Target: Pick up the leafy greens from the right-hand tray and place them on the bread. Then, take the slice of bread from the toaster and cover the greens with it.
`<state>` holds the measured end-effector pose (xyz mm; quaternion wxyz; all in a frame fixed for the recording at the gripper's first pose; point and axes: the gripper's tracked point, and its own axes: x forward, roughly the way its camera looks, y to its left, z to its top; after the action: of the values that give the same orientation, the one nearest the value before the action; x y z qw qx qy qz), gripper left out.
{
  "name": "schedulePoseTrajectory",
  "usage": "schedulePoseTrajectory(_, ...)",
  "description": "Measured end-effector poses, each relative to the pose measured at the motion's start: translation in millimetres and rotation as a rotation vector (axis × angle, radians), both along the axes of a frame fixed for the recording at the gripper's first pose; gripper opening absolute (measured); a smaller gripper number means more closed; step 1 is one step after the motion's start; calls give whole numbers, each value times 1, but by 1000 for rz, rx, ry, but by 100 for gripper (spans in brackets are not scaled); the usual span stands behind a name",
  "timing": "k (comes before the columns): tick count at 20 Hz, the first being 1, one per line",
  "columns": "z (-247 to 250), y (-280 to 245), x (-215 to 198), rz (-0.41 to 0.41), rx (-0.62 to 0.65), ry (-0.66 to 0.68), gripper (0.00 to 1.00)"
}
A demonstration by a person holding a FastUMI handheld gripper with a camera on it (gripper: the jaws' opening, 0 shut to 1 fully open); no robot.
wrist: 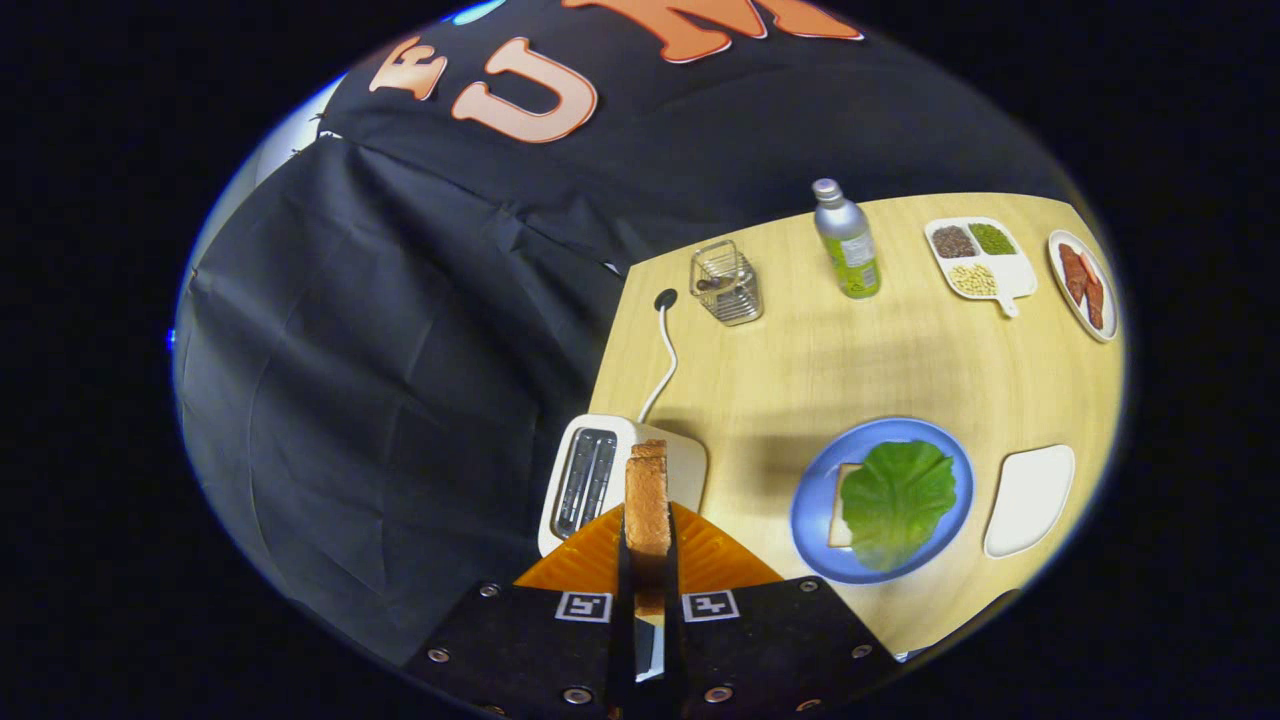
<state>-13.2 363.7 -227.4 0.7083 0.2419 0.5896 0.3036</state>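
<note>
A toasted slice of bread (648,510) stands on edge between my two fingers, and my gripper (648,560) is shut on it, held above the white toaster (600,478). The toaster's slots look empty. To the right of the fingers lies a blue plate (810,500) with a slice of bread (838,510) on it, mostly covered by a green leaf (898,500). Just right of the plate sits the white right-hand tray (1030,498), with nothing on it.
The toaster's white cord (662,355) runs to the table's far edge. Beyond stand a wire basket (727,283), a silver bottle (846,240), a divided dish of beans (975,258) and a plate of sausages (1083,283). Black cloth hangs to the left of the table.
</note>
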Motion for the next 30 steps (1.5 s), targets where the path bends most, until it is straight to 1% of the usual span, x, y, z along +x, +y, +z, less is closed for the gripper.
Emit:
schedulePoseTrajectory(6,-43,-46,-6,-20,-26,14,11)
schedulePoseTrajectory(11,-69,-56,-8,-35,4,39,11)
schedulePoseTrajectory(15,-93,-58,-11,-42,25,86,11)
schedulePoseTrajectory(21,-134,-74,-18,-44,-20,128,11)
schedulePoseTrajectory(23,-151,-80,-23,-45,-54,146,12)
schedulePoseTrajectory(25,-163,-86,-26,-35,-85,140,13)
schedulePoseTrajectory(27,-164,-88,-25,-45,-87,132,13)
schedulePoseTrajectory(30,-171,-95,-17,-65,-121,103,16)
